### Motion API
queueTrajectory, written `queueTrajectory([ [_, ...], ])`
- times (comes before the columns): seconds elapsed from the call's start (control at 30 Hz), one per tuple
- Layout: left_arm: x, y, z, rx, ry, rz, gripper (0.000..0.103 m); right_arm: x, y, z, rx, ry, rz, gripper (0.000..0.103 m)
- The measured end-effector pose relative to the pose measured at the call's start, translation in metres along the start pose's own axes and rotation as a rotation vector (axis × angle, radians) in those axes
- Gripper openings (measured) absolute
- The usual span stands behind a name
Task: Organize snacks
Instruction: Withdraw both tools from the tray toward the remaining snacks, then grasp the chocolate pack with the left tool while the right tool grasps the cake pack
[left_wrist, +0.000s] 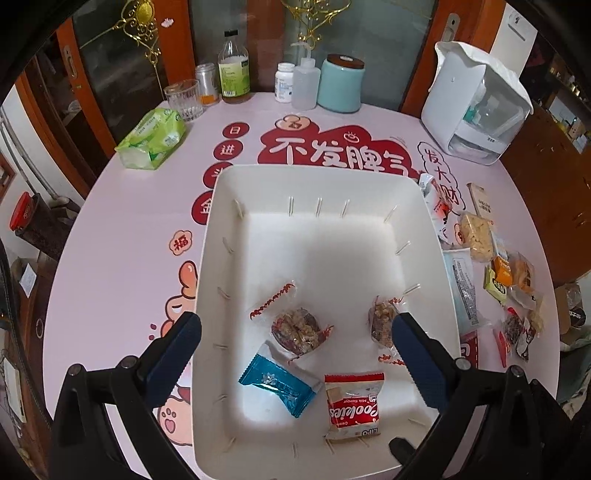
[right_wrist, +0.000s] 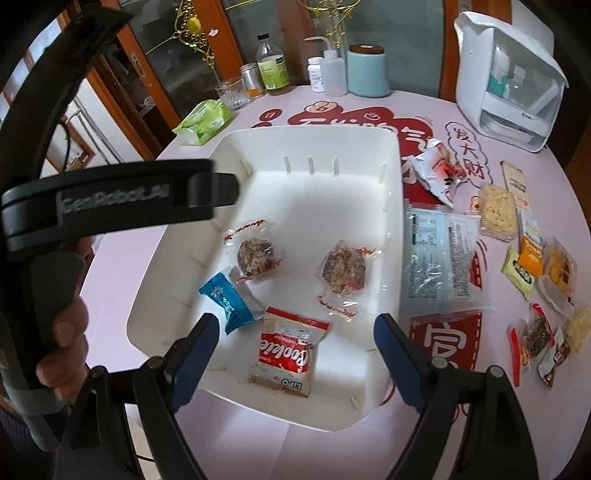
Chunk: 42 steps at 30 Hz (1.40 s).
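A white bin (left_wrist: 221, 206) (right_wrist: 391, 177) sits mid-table. Inside lie two clear-wrapped nut cakes (left_wrist: 297, 330) (right_wrist: 255, 254), the second one (left_wrist: 382, 321) (right_wrist: 343, 271) further right, a blue wrapped snack (left_wrist: 277, 384) (right_wrist: 227, 297) and a red Cookies pack (left_wrist: 352, 404) (right_wrist: 288, 349). My left gripper (left_wrist: 295, 343) hangs open over the bin's near half, nothing between its fingers. My right gripper (right_wrist: 295, 336) is open above the Cookies pack, holding nothing. A hand (right_wrist: 62, 332) grips the left tool's handle at the left of the right wrist view.
Loose snacks lie right of the bin: a clear flat packet (right_wrist: 439, 258), a white-red wrapper (right_wrist: 436, 168), a rice cake (right_wrist: 496, 210), yellow and orange packs (right_wrist: 528, 262). Bottles, a glass, a teal jar (left_wrist: 340, 83), green tissues (left_wrist: 153, 138) and a white appliance (left_wrist: 476, 99) line the back.
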<state>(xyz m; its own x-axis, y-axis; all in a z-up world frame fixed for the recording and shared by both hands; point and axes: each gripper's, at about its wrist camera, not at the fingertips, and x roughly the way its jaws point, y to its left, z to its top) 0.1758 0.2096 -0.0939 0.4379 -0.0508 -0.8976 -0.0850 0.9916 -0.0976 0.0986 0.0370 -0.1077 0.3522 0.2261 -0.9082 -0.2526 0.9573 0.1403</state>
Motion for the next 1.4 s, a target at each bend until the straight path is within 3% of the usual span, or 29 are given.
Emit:
queueTrajectory([
  [0.33, -0.036, -0.018, 0.001, 0.039, -0.091, 0.015, 0.102, -0.031, -0.021, -0.009, 0.019, -0.053, -0.075, 0.085],
  [0.53, -0.051, -0.064, -0.008, 0.13, -0.142, 0.073, 0.102, -0.051, -0.063, -0.021, 0.051, -0.072, -0.108, 0.083],
  [0.63, -0.055, -0.093, -0.017, 0.144, -0.143, 0.089, 0.102, -0.056, -0.1, -0.029, 0.076, -0.058, -0.068, 0.081],
  [0.77, -0.053, -0.138, -0.032, 0.127, -0.096, 0.089, 0.102, -0.057, -0.154, -0.043, 0.121, -0.015, -0.043, 0.08],
  [1.03, -0.025, -0.25, -0.063, 0.169, -0.011, 0.109, 0.102, -0.059, -0.279, -0.072, 0.202, 0.047, -0.119, 0.08],
  [1.2, 0.011, -0.315, -0.081, 0.212, 0.078, 0.09, 0.102, -0.069, -0.342, -0.085, 0.255, 0.048, -0.149, 0.08],
  [1.4, 0.06, -0.364, -0.087, 0.281, 0.194, 0.043, 0.102, -0.062, -0.403, -0.087, 0.392, 0.067, -0.097, 0.08],
])
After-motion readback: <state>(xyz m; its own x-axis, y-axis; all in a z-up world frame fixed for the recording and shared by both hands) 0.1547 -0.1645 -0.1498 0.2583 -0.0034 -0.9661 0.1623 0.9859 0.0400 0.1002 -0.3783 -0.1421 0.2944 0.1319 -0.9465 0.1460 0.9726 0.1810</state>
